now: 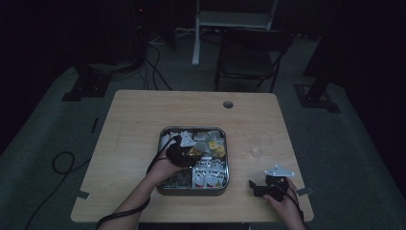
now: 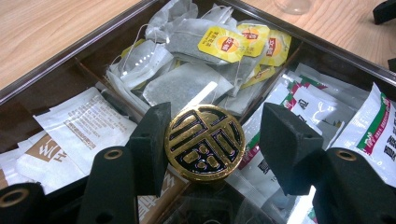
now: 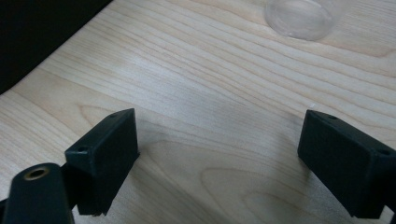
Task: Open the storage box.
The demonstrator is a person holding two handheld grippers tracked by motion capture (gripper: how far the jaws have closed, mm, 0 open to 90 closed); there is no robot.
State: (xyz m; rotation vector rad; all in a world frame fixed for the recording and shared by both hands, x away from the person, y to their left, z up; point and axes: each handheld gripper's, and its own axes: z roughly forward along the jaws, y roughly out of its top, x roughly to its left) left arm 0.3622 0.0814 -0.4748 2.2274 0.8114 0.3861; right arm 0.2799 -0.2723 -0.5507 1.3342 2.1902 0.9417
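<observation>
From the high view, my left gripper (image 1: 178,152) hangs over the middle of the metal tray (image 1: 163,134) at the centre of the tabletop (image 1: 139,115), while my right gripper (image 1: 267,187) rests on bare wood at the lower right, well apart from the tray and near the front edge; the clear cup (image 1: 258,143) stands between tray and right edge, so my left hand is far the nearer to the work. In the left gripper view, the gold disc (image 2: 204,142) sits low and centre between my jaws, its face turned up to the camera; the left jaw touches its rim, the right jaw stands just beside it with a sliver of gap, so I cannot call it a firm grip, only jaws drawn in around the disc. Being round, it offers no long axis. Tea bags (image 2: 196,70) fill the compartment beyond it, white sachets (image 2: 84,123) lie at left, and red-and-green packets (image 2: 373,126) at right, so lifting straight up looks the freest way out. In the right gripper view, my jaws stand wide open over empty wood, with the cup's base (image 3: 299,16) at upper right.
</observation>
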